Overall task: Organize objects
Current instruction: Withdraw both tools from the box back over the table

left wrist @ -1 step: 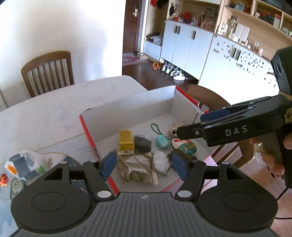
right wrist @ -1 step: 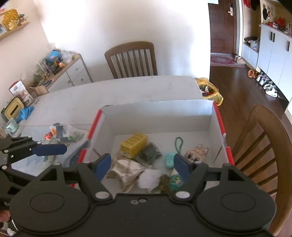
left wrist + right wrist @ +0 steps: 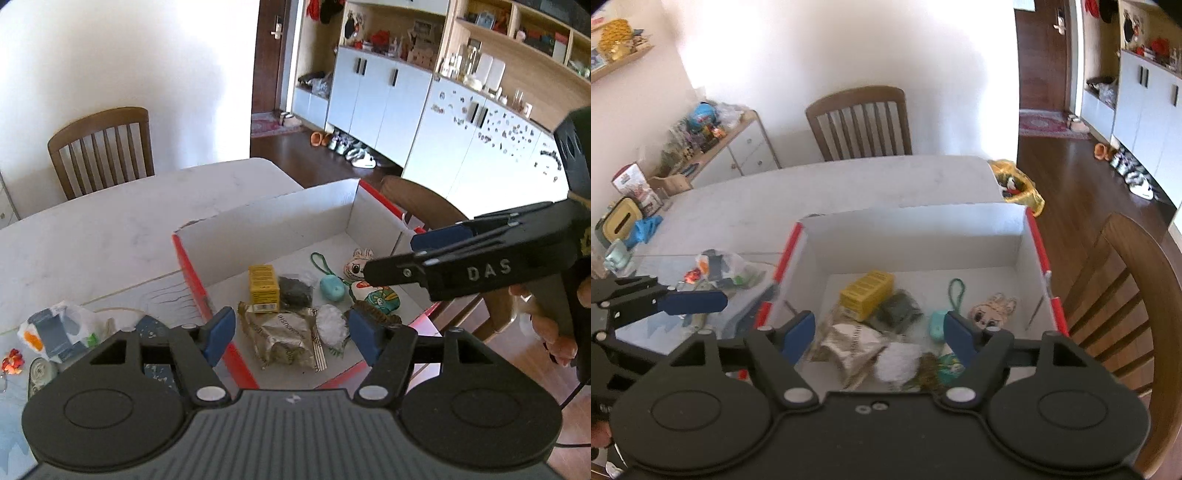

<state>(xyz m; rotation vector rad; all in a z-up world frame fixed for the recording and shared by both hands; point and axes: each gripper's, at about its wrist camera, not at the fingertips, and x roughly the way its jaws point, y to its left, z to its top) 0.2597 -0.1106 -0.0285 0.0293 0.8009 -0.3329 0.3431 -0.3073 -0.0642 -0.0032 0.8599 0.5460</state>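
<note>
Above the near edge of the white box [image 3: 280, 218] with red-trimmed outer walls, my left gripper [image 3: 291, 332] hangs with its blue pads spreading apart; nothing is between them, only the box's contents lying below. My right gripper [image 3: 879, 334] hovers over the same box from the right side, its jaws also opening and gripping nothing. In the left wrist view my right gripper [image 3: 399, 254] reaches in from the right, and its black body carries the white letters "DAS"; my hand [image 3: 554, 325] is wrapped round its handle.

Inside the box, toward the near half of its floor, the things lie close together: a yellow carton [image 3: 263, 283] with small dark print I cannot make out, a dark packet [image 3: 294, 291] touching its right side, a crumpled foil pouch [image 3: 284, 338] nearest me with printed lettering that sits upside down and is too creased to read, a white fluffy lump [image 3: 330, 324] just right of it, a teal case [image 3: 331, 288] on a green loop cord, a rabbit-faced charm [image 3: 354, 263] further right, and a colourful printed pouch [image 3: 376, 297].

On the white table [image 3: 110, 236] to the left of the box, a plastic bag [image 3: 59, 330] with grey and orange contents lies apart from it, with a small red trinket [image 3: 11, 360] near the left edge.
</note>
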